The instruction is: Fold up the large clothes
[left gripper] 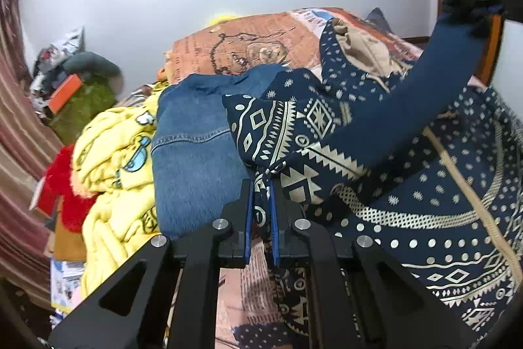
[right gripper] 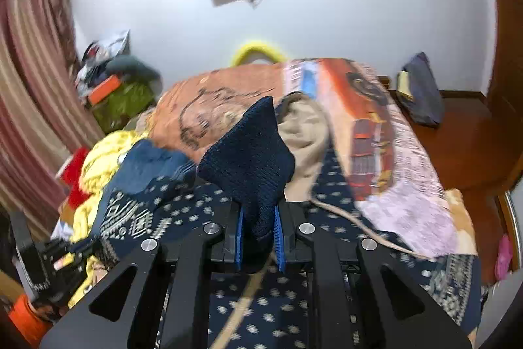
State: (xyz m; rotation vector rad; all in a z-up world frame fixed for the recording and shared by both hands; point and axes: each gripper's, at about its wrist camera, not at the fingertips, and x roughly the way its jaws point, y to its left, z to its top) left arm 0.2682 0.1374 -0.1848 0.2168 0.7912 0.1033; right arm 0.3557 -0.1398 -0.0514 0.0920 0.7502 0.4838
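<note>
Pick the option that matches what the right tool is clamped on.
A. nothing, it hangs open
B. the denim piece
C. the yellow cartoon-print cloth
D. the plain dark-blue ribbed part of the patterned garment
D: in the right wrist view the right tool pinches the plain dark-blue knit part of the patterned navy garment, not the yellow cloth or denim.

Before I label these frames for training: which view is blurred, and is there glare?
Left wrist view: mostly sharp; the navy patterned knit sweater and blue denim garment show crisp stitching. Right wrist view: motion-smeared on the orange printed bedspread, though the right gripper stays sharp. Both: strong fisheye curvature, no obvious glare.
</note>
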